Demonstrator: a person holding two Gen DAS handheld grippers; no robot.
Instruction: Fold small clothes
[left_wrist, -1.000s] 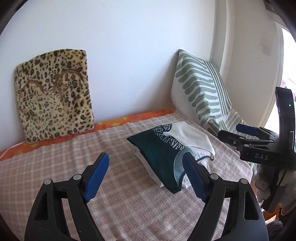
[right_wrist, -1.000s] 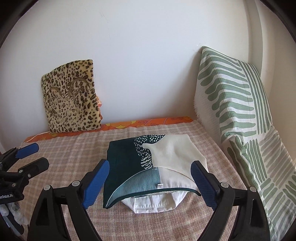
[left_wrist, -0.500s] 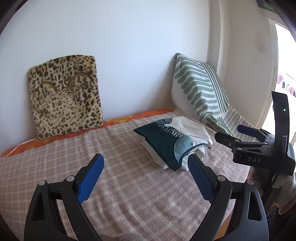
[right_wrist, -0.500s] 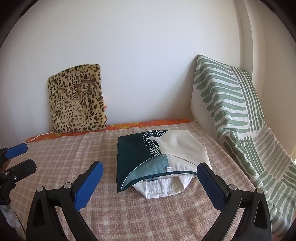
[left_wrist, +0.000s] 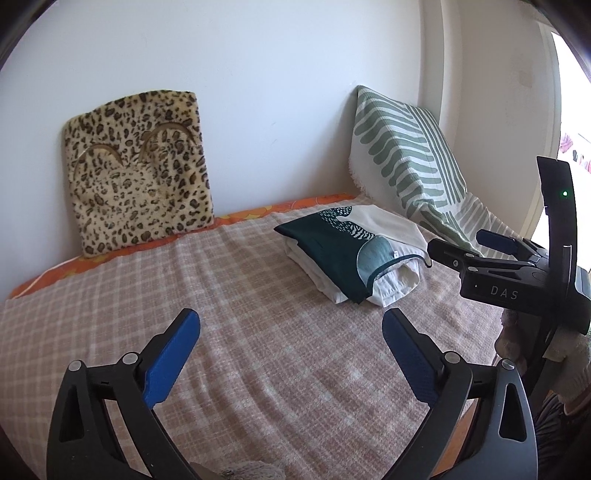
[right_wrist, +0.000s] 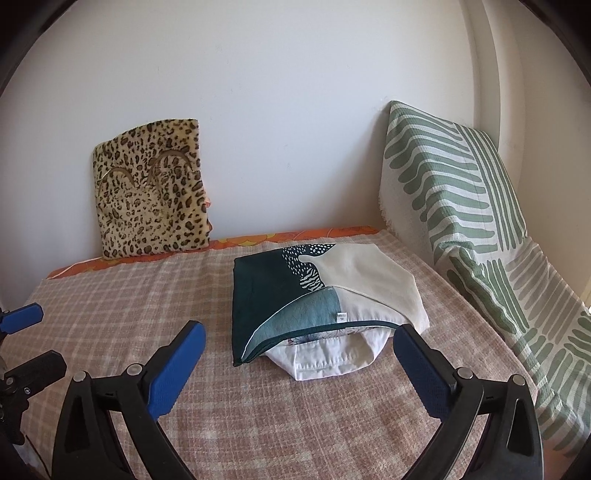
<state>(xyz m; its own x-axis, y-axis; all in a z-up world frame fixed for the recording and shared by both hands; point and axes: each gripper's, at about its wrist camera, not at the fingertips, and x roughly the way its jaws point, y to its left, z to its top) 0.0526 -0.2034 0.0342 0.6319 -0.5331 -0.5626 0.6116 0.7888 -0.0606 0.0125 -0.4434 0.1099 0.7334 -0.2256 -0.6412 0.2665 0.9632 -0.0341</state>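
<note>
Your left claw (left_wrist: 291, 332) tilts down over the checked blanket (left_wrist: 240, 295), jaws opening, nothing between them. Your right claw (right_wrist: 299, 343) gapes empty before the folded clothes (right_wrist: 317, 295); only its view shows their white hem.

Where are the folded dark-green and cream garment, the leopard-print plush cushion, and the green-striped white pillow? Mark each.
folded dark-green and cream garment (right_wrist: 269, 291), right wrist view, dark-green top panel.
leopard-print plush cushion (right_wrist: 151, 206), right wrist view, middle of its face.
green-striped white pillow (left_wrist: 402, 147), left wrist view, striped front.
</note>
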